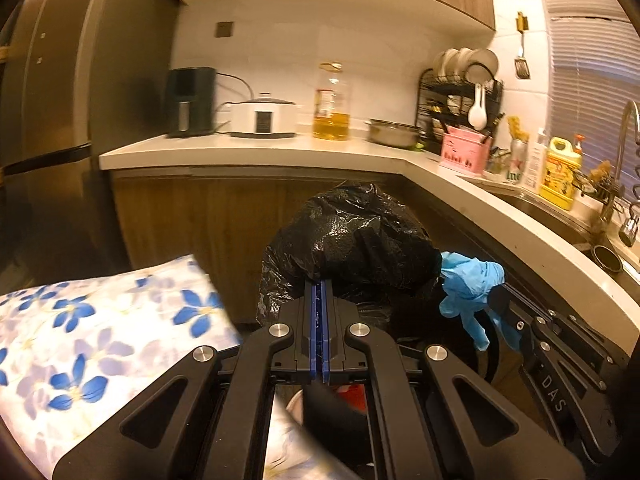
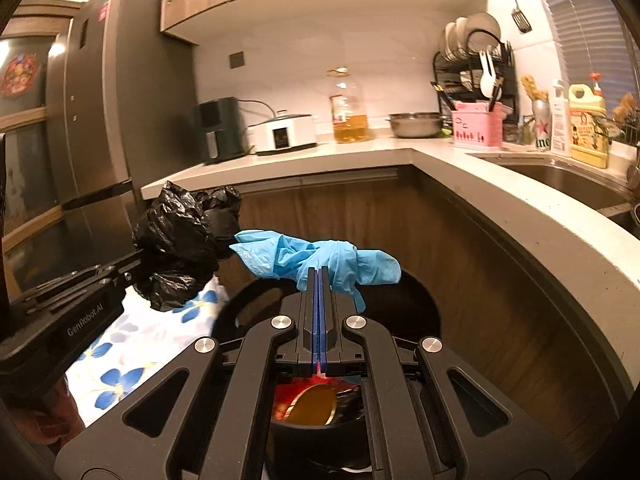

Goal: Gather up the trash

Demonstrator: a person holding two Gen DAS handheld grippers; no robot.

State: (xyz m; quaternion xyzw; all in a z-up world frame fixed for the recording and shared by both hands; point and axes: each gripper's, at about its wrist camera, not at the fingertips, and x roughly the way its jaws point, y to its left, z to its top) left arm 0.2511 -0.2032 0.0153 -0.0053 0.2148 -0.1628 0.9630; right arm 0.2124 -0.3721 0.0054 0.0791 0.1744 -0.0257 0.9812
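Two pieces of trash already in hand, judging from both views, and neither dropped yet. Left wrist view: left gripper [image 1: 320,286] with jaws pressed together on a crumpled black plastic bag [image 1: 352,236], held up in front of the wooden cabinet below the pale curved countertop [image 1: 500,200]; right gripper [image 1: 498,300] at right edge, clamped on a crumpled light-blue disposable glove [image 1: 468,280], just beside the bag. Beneath, a floral blue-and-white cloth [image 1: 100,320] at left and a dark round bin [image 1: 486,356], only partly visible. Readable writing: "DAS" on the right gripper's arm; labels on the tall oil bottle [image 1: 331,100] and the yellow detergent jug [image 1: 560,172] too blurred to make out. Right wrist view: right gripper [image 2: 319,272] shut tight on the glove [image 2: 320,258], hanging over the bin [image 2: 416,304], red wrappers and a gold disc showing in it beneath the jaws; left gripper [image 2: 132,276] at left, closed on the bag [image 2: 180,240], above the cloth [image 2: 132,340]. "GenRobot.AI" legible on the left gripper's body; "ne" partly visible on a green can [image 2: 542,128]. Remaining, most likely: release of the glove and bag into the bin.
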